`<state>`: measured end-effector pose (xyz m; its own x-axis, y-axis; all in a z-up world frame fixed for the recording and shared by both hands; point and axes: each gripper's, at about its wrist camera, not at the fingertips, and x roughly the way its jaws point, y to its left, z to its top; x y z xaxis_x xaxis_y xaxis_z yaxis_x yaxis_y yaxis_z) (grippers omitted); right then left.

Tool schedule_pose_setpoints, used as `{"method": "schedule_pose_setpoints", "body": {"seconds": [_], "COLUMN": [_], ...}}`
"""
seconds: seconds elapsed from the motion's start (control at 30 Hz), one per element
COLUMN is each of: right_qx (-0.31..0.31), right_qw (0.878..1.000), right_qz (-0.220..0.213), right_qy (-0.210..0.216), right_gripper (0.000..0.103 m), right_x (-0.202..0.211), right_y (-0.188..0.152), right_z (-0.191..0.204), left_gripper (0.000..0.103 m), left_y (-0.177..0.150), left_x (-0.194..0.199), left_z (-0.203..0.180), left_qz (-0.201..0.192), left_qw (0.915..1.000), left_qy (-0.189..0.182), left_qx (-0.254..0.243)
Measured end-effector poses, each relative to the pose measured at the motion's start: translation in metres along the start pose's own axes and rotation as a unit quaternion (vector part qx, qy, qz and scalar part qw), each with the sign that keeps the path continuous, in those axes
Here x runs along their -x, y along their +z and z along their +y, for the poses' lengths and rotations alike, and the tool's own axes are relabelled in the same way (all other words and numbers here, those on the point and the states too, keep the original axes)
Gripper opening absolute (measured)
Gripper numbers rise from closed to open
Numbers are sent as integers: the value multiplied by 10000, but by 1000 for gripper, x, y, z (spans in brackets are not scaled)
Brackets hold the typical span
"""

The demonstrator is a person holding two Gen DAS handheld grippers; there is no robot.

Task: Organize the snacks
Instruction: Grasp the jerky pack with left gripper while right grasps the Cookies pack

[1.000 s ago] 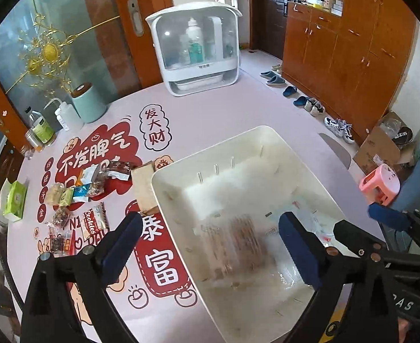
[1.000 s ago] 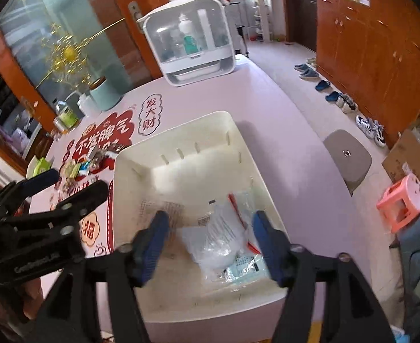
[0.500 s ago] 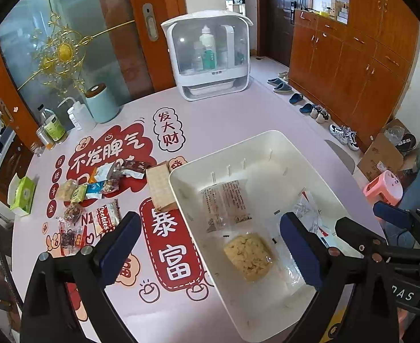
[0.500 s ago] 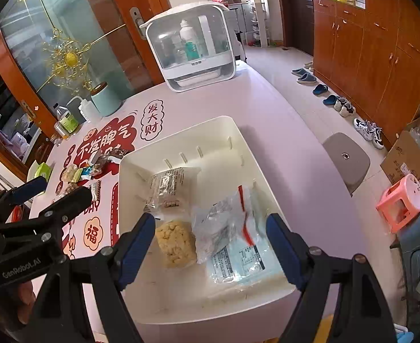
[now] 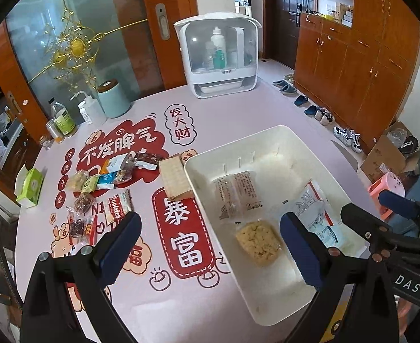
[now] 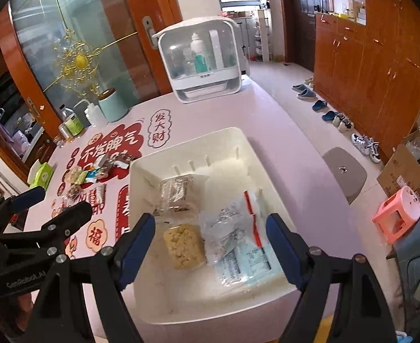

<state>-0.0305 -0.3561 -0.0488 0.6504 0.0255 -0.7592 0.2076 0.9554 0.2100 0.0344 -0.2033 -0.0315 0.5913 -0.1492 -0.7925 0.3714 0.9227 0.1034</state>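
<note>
While both grippers [image 5: 210,245] [image 6: 210,245] gape empty | cracker pack [image 5: 237,193] lies lengthwise in bin [image 5: 267,135]

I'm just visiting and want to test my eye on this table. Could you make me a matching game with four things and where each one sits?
Things:
1. yellow puffed snack block
2. Cookies packet
3. mint canister
4. green tissue box

Places:
A. at the table's left edge
B. on the tablecloth, left of the white bin
C. inside the white bin
D. at the far side of the table, beside a squeeze bottle

Pairs: 1-C, 2-B, 3-D, 4-A
</note>
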Motion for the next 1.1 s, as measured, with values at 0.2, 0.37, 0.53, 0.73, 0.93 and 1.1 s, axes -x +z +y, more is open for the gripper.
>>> {"method": "schedule_pose_setpoints", "body": {"seconds": [0.2, 0.37, 0.53, 0.73, 0.93, 1.1], "right_qx": [-13, -5, 31, 109, 532, 1185], "right_qw": [10000, 9999, 9996, 9990, 9972, 9918], "right_qz": [-26, -21, -1, -115, -191, -205], "right_qy": [72, 140, 272, 429, 495, 440], "right_gripper": [81, 81, 81, 81, 81, 81], "right_x": [4, 4, 1, 1, 0, -9], "right_y": [-5, -7, -7, -4, 8, 23], "right_z": [9, 24, 47, 84, 137, 191], "left_gripper": [97, 97, 97, 97, 97, 97], "left_y": [-9, -16, -23, -32, -32, -28], "left_x": [9, 16, 22, 31, 48, 63], "left_z": [13, 28, 54, 102, 172, 236], "left_qz": [-22, -68, -94, -160, -414, -629], "left_qw": [10000, 9999, 9996, 9984, 9940, 9864], "left_qy": [10, 60, 129, 262, 654, 1044], "left_qx": [53, 96, 233, 476, 769, 1107]}}
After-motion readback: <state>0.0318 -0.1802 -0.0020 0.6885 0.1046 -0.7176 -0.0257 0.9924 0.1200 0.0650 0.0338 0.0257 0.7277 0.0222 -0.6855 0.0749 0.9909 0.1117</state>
